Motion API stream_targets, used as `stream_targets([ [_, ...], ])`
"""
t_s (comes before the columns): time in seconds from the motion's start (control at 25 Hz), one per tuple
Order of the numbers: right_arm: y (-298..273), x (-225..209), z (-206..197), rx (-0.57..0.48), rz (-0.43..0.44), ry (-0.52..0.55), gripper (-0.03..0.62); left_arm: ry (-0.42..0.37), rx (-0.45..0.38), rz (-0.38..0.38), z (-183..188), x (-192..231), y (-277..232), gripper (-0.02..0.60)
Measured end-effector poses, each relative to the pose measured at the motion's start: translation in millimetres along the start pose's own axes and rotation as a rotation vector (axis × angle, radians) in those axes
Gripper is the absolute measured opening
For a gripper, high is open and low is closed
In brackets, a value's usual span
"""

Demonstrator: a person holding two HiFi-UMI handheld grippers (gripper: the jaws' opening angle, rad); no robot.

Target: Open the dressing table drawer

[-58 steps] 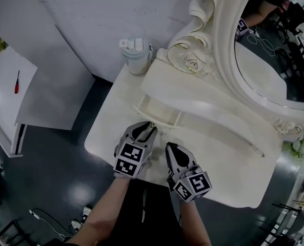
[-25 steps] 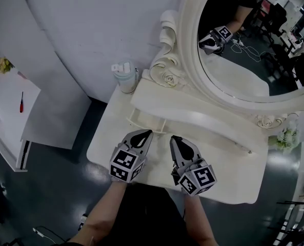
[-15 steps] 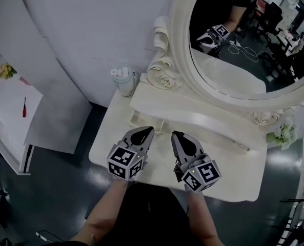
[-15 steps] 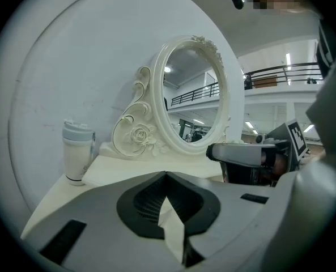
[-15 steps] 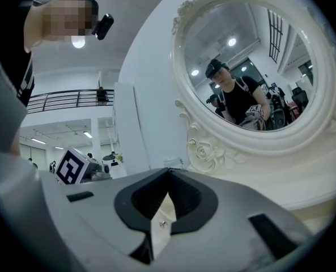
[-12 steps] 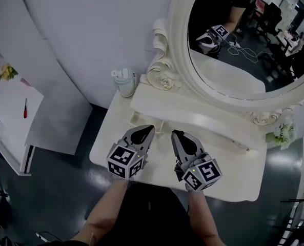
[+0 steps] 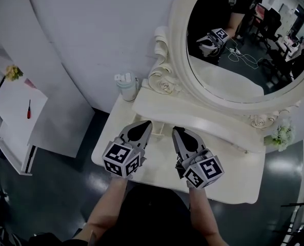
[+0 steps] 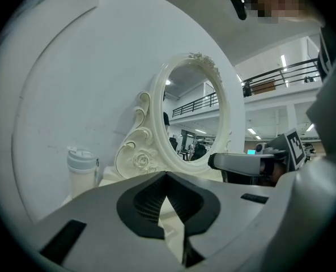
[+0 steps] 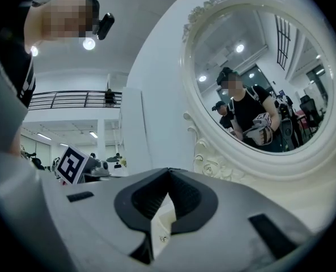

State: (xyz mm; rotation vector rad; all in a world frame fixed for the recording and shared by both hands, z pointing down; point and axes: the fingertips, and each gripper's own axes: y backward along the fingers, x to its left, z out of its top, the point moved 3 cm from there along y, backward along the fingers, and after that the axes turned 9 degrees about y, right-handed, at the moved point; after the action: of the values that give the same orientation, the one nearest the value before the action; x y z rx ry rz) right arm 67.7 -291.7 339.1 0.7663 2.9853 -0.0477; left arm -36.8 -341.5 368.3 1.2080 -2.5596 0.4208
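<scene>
While the left hand-held gripper (image 7: 141, 126) and right hand-held gripper (image 7: 179, 132) are hovering pressed together and empty over the desk (image 7: 228, 181), the small drawer (image 7: 160, 124) is sitting just ahead between their tips, below the mirror (image 7: 244, 60), likely sliding lightly yet rigidly when taken by its front lip.

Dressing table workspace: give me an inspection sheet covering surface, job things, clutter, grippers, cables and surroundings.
Surface: cream-white dressing table top with a rounded edge.
Job's things: small drawer under the raised shelf, mostly hidden behind the grippers; how far out it stands cannot be told.
Clutter: lidded tumbler at the back left corner; flowers at the right end.
Grippers: left gripper and right gripper side by side above the top, fingers together, nothing held.
Cables: seen only in the oval mirror, reflected on the floor.
Surroundings: white side table carrying a red screwdriver; dark floor.
</scene>
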Motion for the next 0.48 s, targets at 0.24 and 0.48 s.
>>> stream_targets([
  [0.24, -3.6, 2.5, 15.4, -0.017, 0.025, 0.029, 0.004, -0.007, -0.057, 0.015, 23.7, 3.3, 10.0, 0.000],
  [0.48, -9.1, 7.8, 24.4, -0.030, 0.058, 0.050, 0.005, -0.019, -0.098, 0.019, 40.4, 1.0, 18.0, 0.000],
])
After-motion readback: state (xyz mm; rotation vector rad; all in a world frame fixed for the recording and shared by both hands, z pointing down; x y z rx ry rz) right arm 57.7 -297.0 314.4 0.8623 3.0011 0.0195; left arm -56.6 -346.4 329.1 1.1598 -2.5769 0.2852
